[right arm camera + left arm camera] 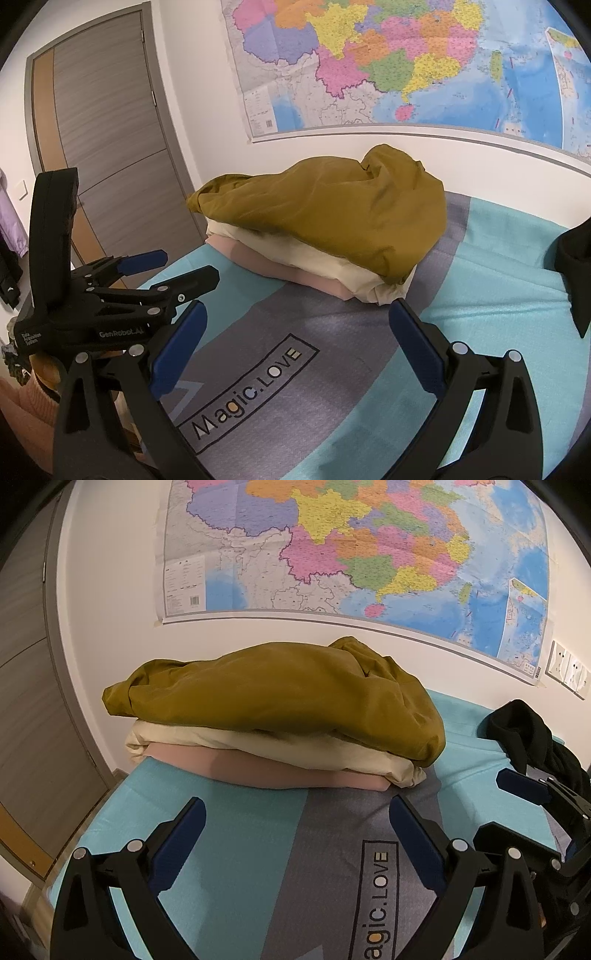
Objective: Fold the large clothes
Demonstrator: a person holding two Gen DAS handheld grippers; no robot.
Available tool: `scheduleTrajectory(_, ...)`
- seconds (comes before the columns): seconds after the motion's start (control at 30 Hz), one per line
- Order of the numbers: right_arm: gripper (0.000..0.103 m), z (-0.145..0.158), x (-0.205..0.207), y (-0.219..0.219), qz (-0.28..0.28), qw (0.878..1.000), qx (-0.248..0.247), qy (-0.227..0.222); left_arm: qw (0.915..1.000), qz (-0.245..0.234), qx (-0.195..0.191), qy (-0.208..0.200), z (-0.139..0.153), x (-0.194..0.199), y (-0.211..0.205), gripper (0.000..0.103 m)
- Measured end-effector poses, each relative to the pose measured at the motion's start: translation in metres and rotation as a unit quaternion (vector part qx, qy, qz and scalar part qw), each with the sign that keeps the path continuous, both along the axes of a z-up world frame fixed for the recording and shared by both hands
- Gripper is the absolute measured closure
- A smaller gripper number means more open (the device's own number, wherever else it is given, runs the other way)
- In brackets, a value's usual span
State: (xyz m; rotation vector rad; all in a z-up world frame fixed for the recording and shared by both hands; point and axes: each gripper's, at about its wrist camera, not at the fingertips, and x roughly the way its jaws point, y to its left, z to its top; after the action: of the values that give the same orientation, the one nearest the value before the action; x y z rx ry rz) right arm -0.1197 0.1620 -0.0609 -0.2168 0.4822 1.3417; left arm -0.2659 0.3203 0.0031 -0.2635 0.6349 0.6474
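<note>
Left gripper (297,814) and right gripper (295,319) near the folded clothes stack (280,716) on the bed (229,834), fingers spread, empty.

Three folded garments sit stacked at twelve o'clock on the bed, hard against the wall. On top lies the mustard-brown garment (280,698), loosely folded, puffy, with a bunched peak at its one o'clock corner. Under it the cream garment (258,744) shows as a flatter layer, its edge poking out at three o'clock. At the bottom rests the pink garment (280,771), the neatest fold, flat on the bedding. Over at three o'clock, well apart, the black garment (524,731) lies crumpled, unfolded.
</note>
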Motion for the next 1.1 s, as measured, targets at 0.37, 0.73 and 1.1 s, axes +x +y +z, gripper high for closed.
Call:
scheduleTrajectory(0.37, 0.006, 0.0003, -0.0015, -0.0002, 0.000, 1.000, 0.000, -0.001, 1.0000, 0.000, -0.001, -0.001, -0.0013, -0.0029, -0.0001, 0.007)
scheduleTrajectory(0.73, 0.006, 0.0017, -0.0044, -0.0007, 0.001, 1.000, -0.001, -0.003, 1.0000, -0.001, -0.001, -0.001, -0.0019, -0.0054, -0.0007, 0.007)
scheduleTrajectory(1.1, 0.006, 0.0018, -0.0052, -0.0006, 0.003, 1.000, -0.001, -0.004, 1.0000, -0.001, -0.001, -0.003, -0.0021, -0.0070, -0.0030, 0.007)
